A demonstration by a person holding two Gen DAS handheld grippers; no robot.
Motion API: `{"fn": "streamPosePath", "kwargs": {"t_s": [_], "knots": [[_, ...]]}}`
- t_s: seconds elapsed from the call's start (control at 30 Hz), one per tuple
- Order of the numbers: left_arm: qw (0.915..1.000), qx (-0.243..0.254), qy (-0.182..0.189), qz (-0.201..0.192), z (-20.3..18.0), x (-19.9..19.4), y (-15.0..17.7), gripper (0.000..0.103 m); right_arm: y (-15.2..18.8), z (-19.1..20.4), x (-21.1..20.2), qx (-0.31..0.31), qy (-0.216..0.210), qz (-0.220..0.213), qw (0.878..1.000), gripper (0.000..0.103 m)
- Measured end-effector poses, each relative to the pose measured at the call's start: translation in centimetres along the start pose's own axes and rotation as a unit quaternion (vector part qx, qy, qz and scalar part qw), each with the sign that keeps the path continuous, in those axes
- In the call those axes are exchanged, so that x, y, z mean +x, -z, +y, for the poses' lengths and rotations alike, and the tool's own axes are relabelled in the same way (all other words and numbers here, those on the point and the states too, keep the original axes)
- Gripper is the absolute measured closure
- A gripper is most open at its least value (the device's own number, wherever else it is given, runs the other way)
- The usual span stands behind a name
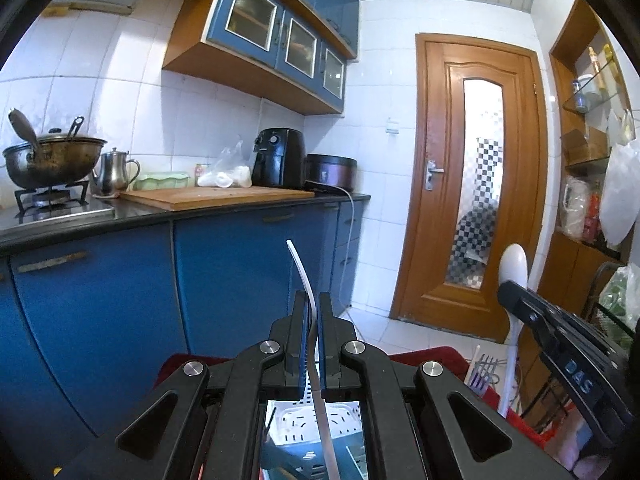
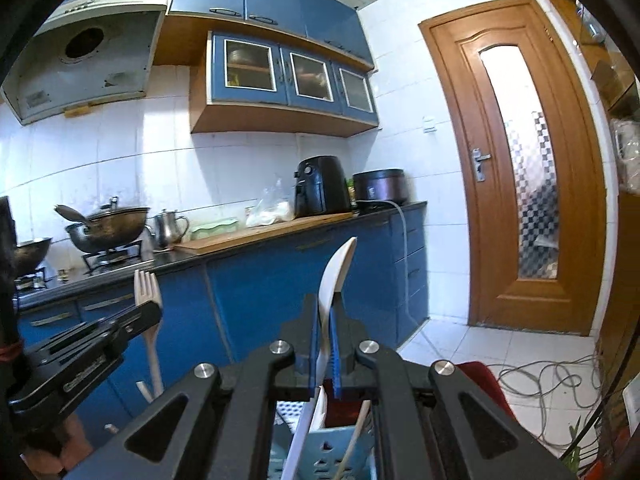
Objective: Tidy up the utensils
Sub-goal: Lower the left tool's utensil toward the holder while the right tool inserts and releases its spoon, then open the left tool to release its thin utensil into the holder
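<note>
My left gripper (image 1: 314,300) is shut on a white plastic fork (image 1: 301,270), seen edge-on and pointing up. The right wrist view shows that same fork (image 2: 146,286) tines up in the left gripper (image 2: 149,314). My right gripper (image 2: 326,312) is shut on a white plastic spoon (image 2: 339,270), bowl upward. From the left wrist view the spoon (image 1: 515,264) rises out of the right gripper (image 1: 509,292). Below both grippers sits a pale blue and white slotted utensil basket (image 1: 298,420) (image 2: 320,446) with a stick-like utensil (image 2: 352,440) in it. Several more forks (image 1: 482,372) lie at the right.
A blue cabinet run with a dark counter (image 1: 240,208) carries a wok (image 1: 52,160), kettle (image 1: 114,172), cutting board (image 1: 216,196), air fryer (image 1: 280,158) and rice cooker (image 1: 332,172). A wooden door (image 2: 516,168) stands at the right. Cables (image 2: 560,396) lie on the tiled floor.
</note>
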State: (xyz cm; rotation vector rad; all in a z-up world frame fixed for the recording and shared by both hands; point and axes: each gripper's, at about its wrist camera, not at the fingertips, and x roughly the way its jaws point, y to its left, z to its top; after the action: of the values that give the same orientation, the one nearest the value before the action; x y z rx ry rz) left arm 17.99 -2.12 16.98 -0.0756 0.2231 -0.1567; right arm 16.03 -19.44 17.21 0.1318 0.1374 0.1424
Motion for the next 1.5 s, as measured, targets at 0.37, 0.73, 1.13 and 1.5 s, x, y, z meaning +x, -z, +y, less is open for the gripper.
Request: {"fn": "streamPosePath", "kwargs": {"t_s": [0.37, 0.73, 1.13, 1.5], "knots": [[0.9999, 0.0, 0.001, 0.014, -0.1, 1.7, 2.2, 0.099, 3.6, -0.4, 2.2, -0.035, 0.028, 0.013, 0.999, 0.096], [0.9999, 0.015, 0.001, 0.007, -0.3, 1.6, 3.1, 0.1, 5.1, -0.2, 1.7, -0.029, -0.002, 0.034, 0.999, 0.089], [0.9993, 0.016, 0.021, 0.028, -1.2, 1.5, 3.1, 0.08, 4.2, -0.9, 0.5, 0.0, -0.017, 0.033, 0.999, 0.071], [0.9993, 0.017, 0.023, 0.023, -1.7, -1.2, 2.5, 0.067, 3.4, -1.6, -2.5, 0.023, -0.021, 0.042, 0.999, 0.064]]}}
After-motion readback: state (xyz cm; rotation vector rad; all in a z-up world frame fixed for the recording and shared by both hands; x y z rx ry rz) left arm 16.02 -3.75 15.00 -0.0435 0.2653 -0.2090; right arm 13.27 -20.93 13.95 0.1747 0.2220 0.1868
